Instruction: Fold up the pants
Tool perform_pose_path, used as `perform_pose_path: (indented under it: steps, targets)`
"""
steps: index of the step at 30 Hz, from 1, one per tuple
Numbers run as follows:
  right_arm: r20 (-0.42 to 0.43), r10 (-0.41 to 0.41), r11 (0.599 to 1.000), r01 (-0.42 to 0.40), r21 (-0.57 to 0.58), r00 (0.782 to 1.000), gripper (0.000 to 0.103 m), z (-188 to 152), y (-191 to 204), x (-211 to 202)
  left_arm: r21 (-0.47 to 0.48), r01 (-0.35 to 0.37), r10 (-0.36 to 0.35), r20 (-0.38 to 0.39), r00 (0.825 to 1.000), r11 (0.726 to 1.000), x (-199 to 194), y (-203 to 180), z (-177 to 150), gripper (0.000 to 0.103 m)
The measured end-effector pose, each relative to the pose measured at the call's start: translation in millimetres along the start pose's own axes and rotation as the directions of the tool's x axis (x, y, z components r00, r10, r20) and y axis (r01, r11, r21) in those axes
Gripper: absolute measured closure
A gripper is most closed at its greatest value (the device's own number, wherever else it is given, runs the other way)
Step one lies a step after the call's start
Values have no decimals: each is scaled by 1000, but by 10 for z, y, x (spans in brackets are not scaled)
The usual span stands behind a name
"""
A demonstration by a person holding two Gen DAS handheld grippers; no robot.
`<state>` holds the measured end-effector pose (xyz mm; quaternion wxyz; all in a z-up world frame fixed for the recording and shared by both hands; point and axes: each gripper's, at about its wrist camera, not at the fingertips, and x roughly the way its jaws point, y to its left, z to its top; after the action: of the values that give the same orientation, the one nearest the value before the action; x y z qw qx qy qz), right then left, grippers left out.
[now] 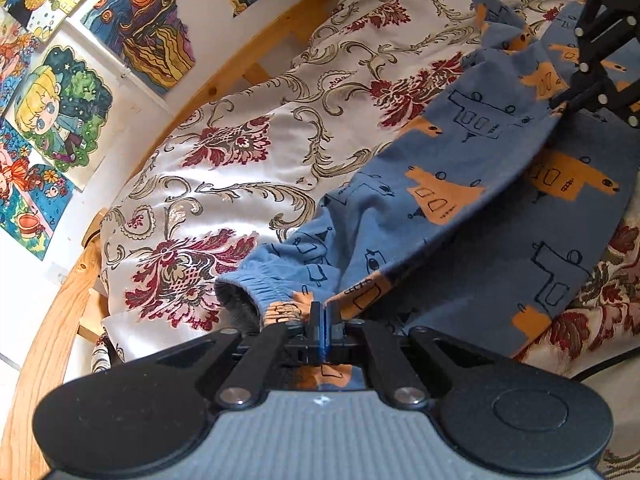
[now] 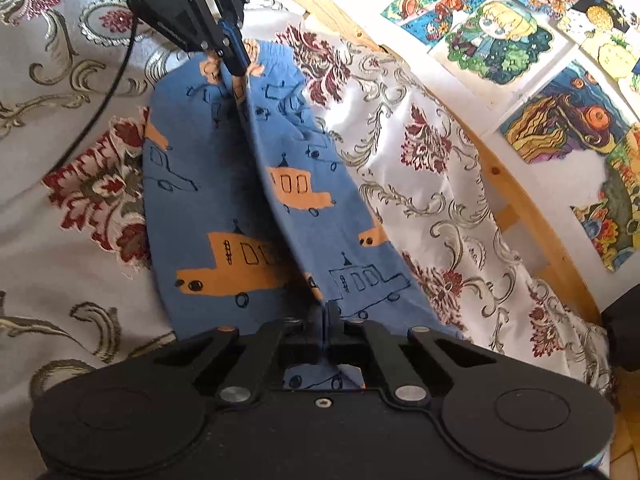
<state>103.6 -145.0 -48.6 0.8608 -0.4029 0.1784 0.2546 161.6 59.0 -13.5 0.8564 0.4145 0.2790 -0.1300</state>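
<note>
Right gripper (image 2: pixel 327 312) fingers pinch the pants (image 2: pixel 224 184); left gripper (image 2: pixel 239 65) pinches the far end

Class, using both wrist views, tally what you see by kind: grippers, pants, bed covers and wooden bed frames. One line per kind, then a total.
Grippers: 2, the left gripper and the right gripper, both shut on the pants
Pants: 1, blue with orange vehicles
Floral bed cover: 1
Wooden bed frame: 1
Total: 5

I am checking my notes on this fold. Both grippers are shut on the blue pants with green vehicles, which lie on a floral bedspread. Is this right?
Not quite: the vehicles printed on the blue pants are orange, not green, as the right wrist view shows. The rest holds: the left gripper and the right gripper are both shut on the fabric, and the pants lie on the floral bedspread.
</note>
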Motion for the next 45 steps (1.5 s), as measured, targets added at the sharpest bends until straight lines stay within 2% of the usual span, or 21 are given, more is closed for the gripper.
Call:
perform_pose_path:
  steps: [6,11,18,34,36,38,39,40,41,42,45]
  targets:
    - [11,-3,1000,3,-1,1000,103,149,21,-240,2,-7,7,11,1000,1000,-114,64,-7,102]
    - [-23,42,999,-42,-15,999,103,248,212,-378,42,10,-9,-6,1000,999,-183,8,-116,102]
    - [-49,58,997,-60,-38,997,103,181,368,-352,68,-5,6,-15,1000,998,-173,-110,-213,102]
    - [-97,111,990,-119,-79,989,102,79,447,-328,93,59,-54,-49,997,994,-231,-253,-305,102]
    - [-98,112,988,-121,-95,989,99,58,468,-337,63,82,-79,-58,995,995,-235,-246,-298,96]
    - [-95,109,988,-118,-100,990,93,54,461,-390,-12,103,-104,-58,993,995,-257,-217,-283,78]
    - [-94,105,990,-113,-87,990,80,56,431,-430,-56,116,-120,-59,991,992,-271,-205,-269,72]
    - [-94,105,992,-111,-66,990,59,54,392,-471,-100,129,-134,-53,990,987,-297,-201,-251,62]
    - [-91,103,994,-106,-35,990,50,51,340,-528,-137,135,-143,-43,989,981,-324,-206,-231,56]
    - [-89,99,995,-100,-2,991,40,43,275,-598,-171,138,-146,-35,989,976,-355,-221,-198,54]
    - [-112,53,996,-44,81,992,24,-32,88,-797,-249,163,-166,10,986,955,-464,-301,-50,38]
